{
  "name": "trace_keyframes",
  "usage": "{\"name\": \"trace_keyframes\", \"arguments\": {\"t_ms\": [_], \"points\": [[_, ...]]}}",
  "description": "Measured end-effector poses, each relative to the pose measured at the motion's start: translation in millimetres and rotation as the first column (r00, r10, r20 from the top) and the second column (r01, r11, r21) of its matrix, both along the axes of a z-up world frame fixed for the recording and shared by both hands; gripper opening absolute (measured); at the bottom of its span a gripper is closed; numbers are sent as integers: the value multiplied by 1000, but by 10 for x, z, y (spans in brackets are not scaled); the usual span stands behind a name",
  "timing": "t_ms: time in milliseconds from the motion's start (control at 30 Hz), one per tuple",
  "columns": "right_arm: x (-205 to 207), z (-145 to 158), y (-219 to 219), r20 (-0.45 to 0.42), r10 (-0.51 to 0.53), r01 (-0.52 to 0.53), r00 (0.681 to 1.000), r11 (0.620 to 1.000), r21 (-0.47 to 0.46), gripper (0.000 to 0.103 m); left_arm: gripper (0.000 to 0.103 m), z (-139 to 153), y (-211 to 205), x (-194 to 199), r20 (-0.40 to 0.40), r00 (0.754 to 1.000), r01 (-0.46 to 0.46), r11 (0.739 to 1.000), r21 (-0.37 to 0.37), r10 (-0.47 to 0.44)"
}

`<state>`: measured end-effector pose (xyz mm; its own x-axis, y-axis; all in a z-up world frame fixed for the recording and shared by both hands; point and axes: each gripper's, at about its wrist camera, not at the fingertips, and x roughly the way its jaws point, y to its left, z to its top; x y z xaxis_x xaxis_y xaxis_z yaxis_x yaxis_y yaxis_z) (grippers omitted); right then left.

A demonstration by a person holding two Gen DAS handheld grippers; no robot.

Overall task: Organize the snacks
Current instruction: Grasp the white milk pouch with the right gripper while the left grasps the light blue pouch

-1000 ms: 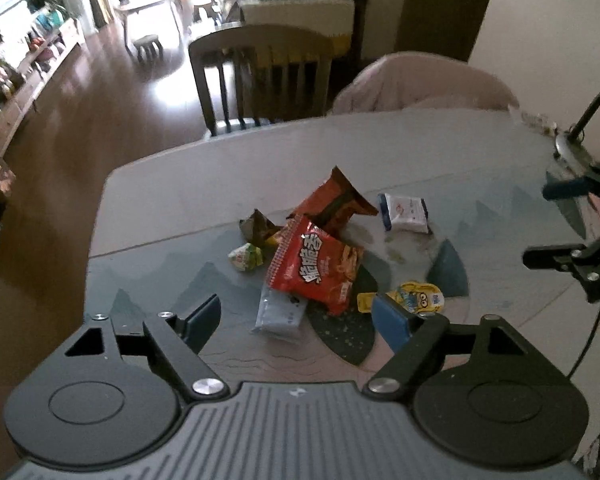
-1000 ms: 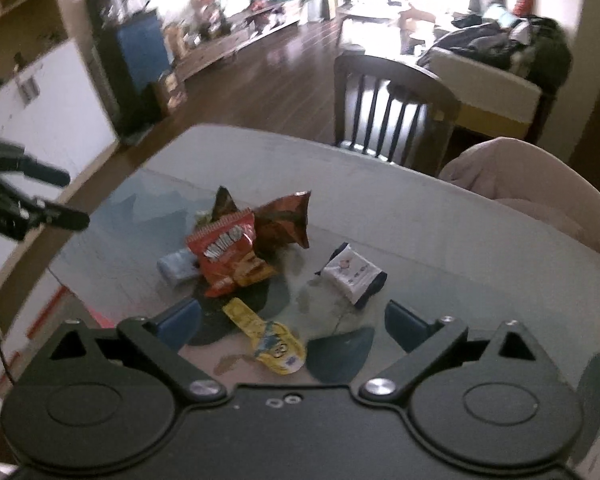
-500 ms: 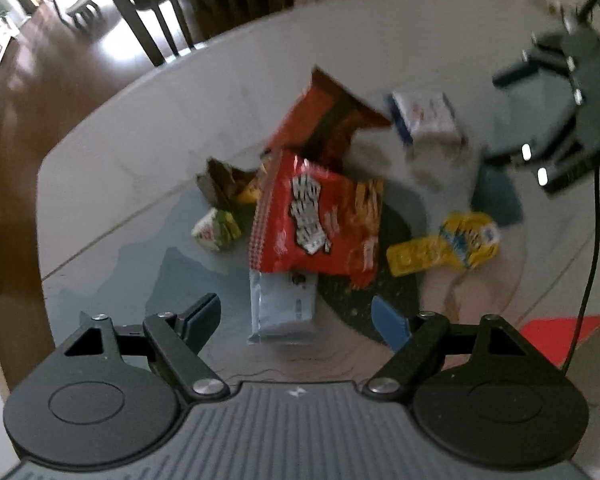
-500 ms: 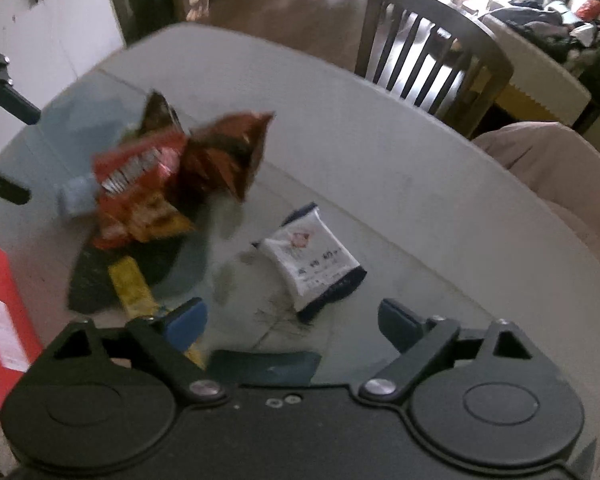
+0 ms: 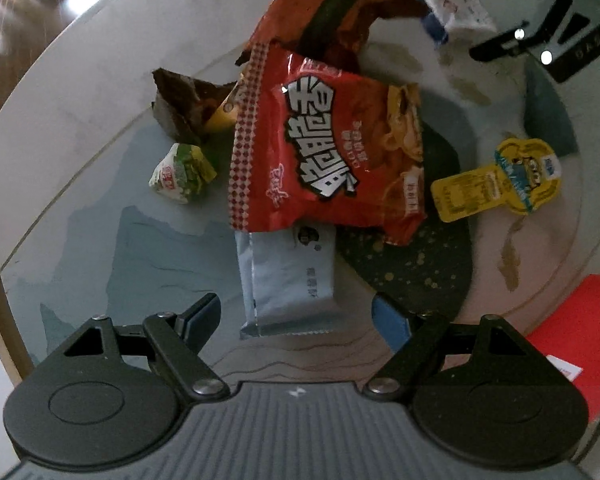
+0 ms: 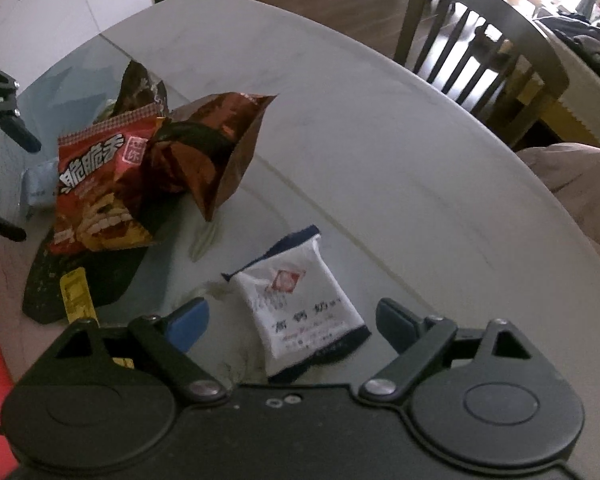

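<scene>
The left hand-held gripper (image 5: 296, 316) is held spread over a pale blue packet (image 5: 288, 280). The right hand-held gripper (image 6: 292, 320), closing, is held around a white packet (image 6: 300, 312), not yet pinched.

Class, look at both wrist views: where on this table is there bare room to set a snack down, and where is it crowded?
Free: the pale table stretch between the white milk packet and the chair, and the near-left patch beside the pale blue packet. Crowded: the middle, where the red chip bag overlaps the brown bag and the blue packet.
</scene>
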<state>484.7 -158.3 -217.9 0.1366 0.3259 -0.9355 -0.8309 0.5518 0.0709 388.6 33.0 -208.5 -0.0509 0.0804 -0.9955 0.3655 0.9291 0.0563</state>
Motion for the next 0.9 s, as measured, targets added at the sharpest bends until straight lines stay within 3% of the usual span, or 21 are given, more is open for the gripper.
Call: {"name": "trace_keyframes", "arguments": {"t_ms": [367, 533, 600, 733, 900], "points": [[52, -129, 31, -13, -8, 9, 1000, 999, 37, 79, 82, -178, 124, 65, -45, 998, -52, 998, -41, 50], [-8, -109, -52, 19, -48, 47, 999, 997, 60, 65, 79, -175, 127, 103, -35, 997, -67, 996, -53, 66], [-45, -84, -107, 27, -57, 55, 998, 996, 64, 58, 74, -148, 142, 100, -27, 997, -79, 996, -49, 78], [-140, -49, -119, 42, -94, 92, 995, 994, 52, 49, 51, -92, 177, 117, -14, 995, -101, 994, -49, 100], [-277, -6, -138, 54, -171, 169, 984, 985, 30, 48, 47, -24, 227, 56, 21, 993, -119, 992, -49, 120]]}}
